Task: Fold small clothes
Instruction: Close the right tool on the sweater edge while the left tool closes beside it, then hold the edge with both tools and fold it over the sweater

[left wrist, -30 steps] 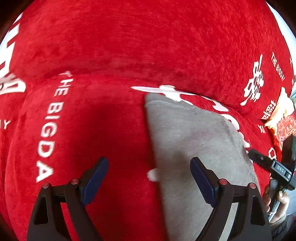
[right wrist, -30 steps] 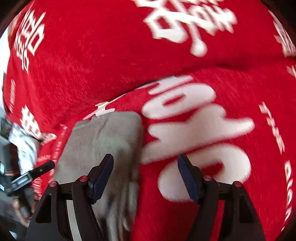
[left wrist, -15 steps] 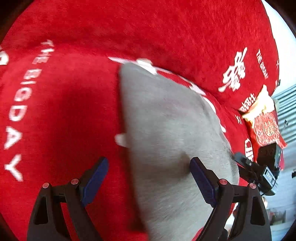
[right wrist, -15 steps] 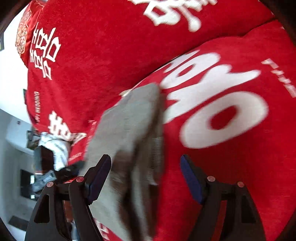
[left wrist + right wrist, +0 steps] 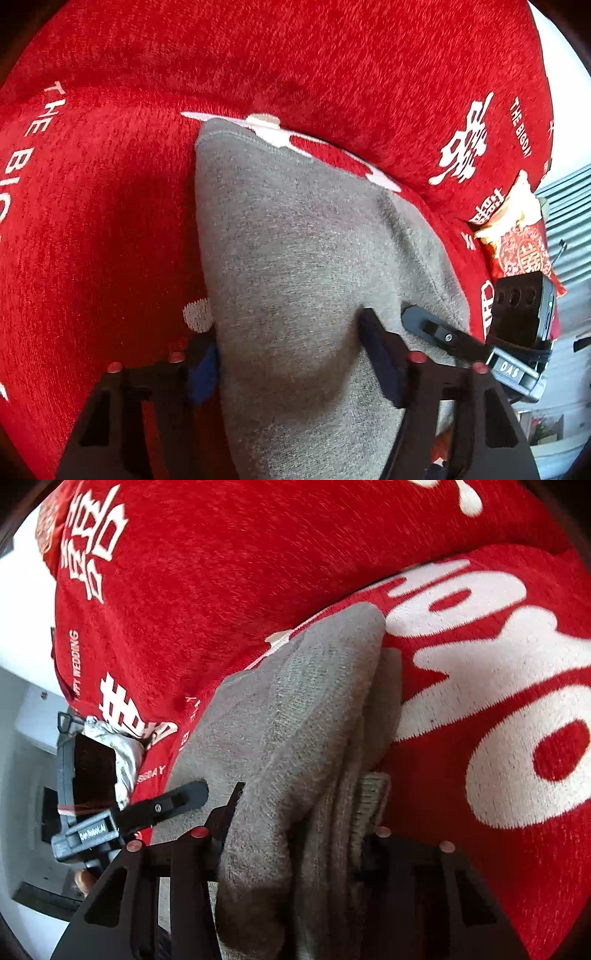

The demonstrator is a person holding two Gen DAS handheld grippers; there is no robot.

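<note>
A grey knit garment (image 5: 295, 258) lies folded on a red cloth with white lettering (image 5: 110, 221). My left gripper (image 5: 291, 354) is shut on the garment's near edge, the fabric bulging between the blue pads. My right gripper (image 5: 299, 834) is shut on the bunched, layered near edge of the same garment (image 5: 314, 709). The right gripper's finger (image 5: 436, 328) shows in the left wrist view, and the left gripper's finger (image 5: 166, 805) shows in the right wrist view. The two grippers hold the near edge close together.
The red cloth (image 5: 258, 554) rises into a cushion-like back behind the garment. A red and gold packet (image 5: 517, 236) lies at the right edge. A white wall or floor (image 5: 22, 775) shows beyond the cloth's left edge.
Both grippers were open over the garment; now both have closed on its near edge. The fabric has bunched up between the jaws and the grippers sit closer to each other.
</note>
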